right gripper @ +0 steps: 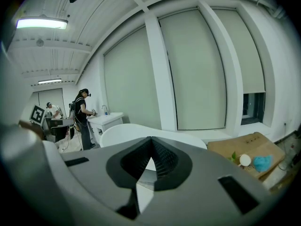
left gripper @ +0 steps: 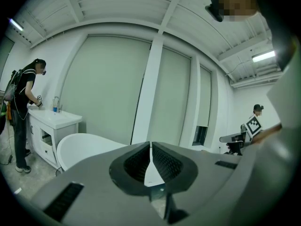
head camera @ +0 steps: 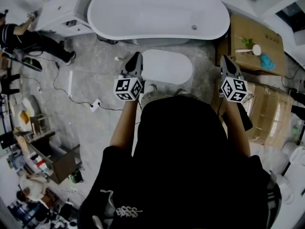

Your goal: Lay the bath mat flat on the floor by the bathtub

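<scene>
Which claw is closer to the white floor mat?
Left. The left claw sits over the left edge of the mat; the right claw is apart, off its right end.

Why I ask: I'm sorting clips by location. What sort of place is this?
Probably a mock bathroom set up in a workshop: a freestanding bathtub, a white bath mat on bare concrete floor beside it, with cardboard boxes nearby.

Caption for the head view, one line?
White oval bath mat lies flat on grey floor beside white bathtub; left gripper and right gripper shut, empty.
</scene>
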{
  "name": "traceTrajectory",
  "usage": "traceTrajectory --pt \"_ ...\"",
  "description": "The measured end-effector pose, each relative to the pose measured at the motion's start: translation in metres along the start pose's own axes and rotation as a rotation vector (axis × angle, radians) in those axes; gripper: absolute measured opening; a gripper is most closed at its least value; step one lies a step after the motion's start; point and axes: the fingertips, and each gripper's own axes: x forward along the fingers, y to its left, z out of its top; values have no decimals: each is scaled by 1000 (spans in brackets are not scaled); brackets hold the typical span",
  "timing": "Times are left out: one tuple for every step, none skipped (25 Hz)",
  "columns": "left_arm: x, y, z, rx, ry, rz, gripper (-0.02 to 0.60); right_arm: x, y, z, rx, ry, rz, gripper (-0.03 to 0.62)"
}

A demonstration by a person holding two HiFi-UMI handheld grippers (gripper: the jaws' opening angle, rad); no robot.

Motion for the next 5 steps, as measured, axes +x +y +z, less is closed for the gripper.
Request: traceTrajectory --pt "0 -1 -1 -1 0 0 31 -1 0 -1 3 2 1 23" --pt "0 -1 -1 -1 0 0 31 -1 1 -2 4 5 2 23" --pt "-1 0 -1 -1 -2 1 31 0 2 -2 4 7 4 23" --pt "-1 1 -1 0 -3 2 31 0 3 -2 2 9 6 23" --pt "-1 2 -1 0 -5 4 31 1 4 -2 1 11 9 23"
